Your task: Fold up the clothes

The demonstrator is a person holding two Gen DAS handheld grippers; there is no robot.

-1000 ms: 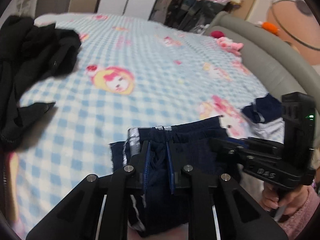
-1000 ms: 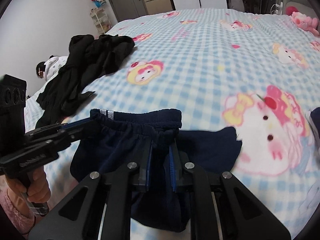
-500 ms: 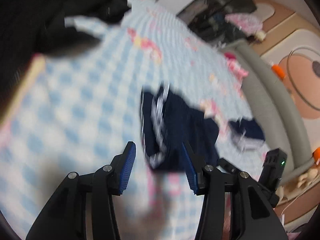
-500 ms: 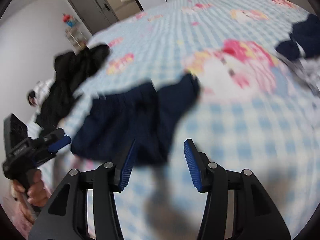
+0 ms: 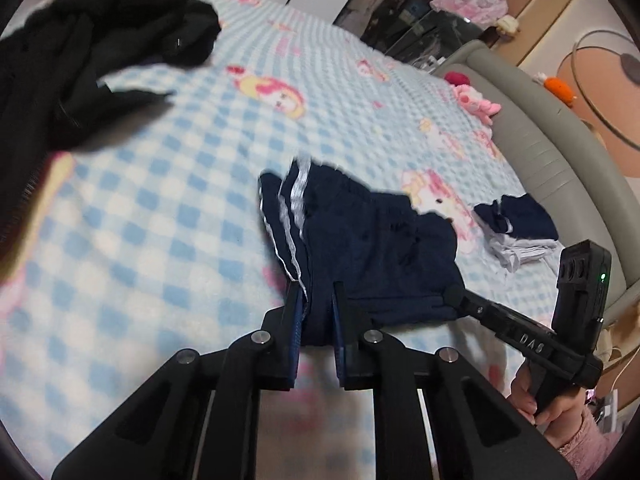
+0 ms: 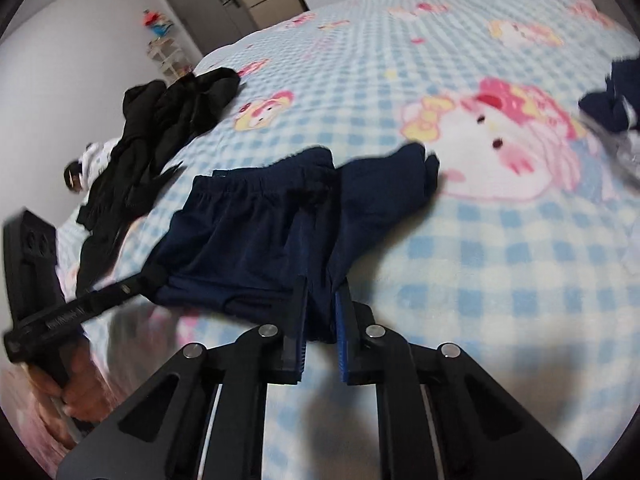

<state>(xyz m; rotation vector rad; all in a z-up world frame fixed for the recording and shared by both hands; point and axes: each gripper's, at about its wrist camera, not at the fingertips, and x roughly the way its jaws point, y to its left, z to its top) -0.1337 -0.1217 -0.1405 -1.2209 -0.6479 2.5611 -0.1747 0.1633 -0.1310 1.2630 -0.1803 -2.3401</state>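
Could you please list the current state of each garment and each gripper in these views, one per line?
Navy shorts: lying on the bed, near hem gripped at two spots.
Left gripper: shut on the shorts' striped side.
Right gripper: shut on the shorts' hem.
Black clothes: crumpled heap, unfolded.
Small navy and white garments: loose pile near the bed's grey edge.

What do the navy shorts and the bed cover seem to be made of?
Navy shorts: probably a thin synthetic knit, with slight sheen, soft drape and a gathered waistband. Checked bed cover: looks like plush fleece, matte and fuzzy, with soft-edged squares, though blur leaves it uncertain.
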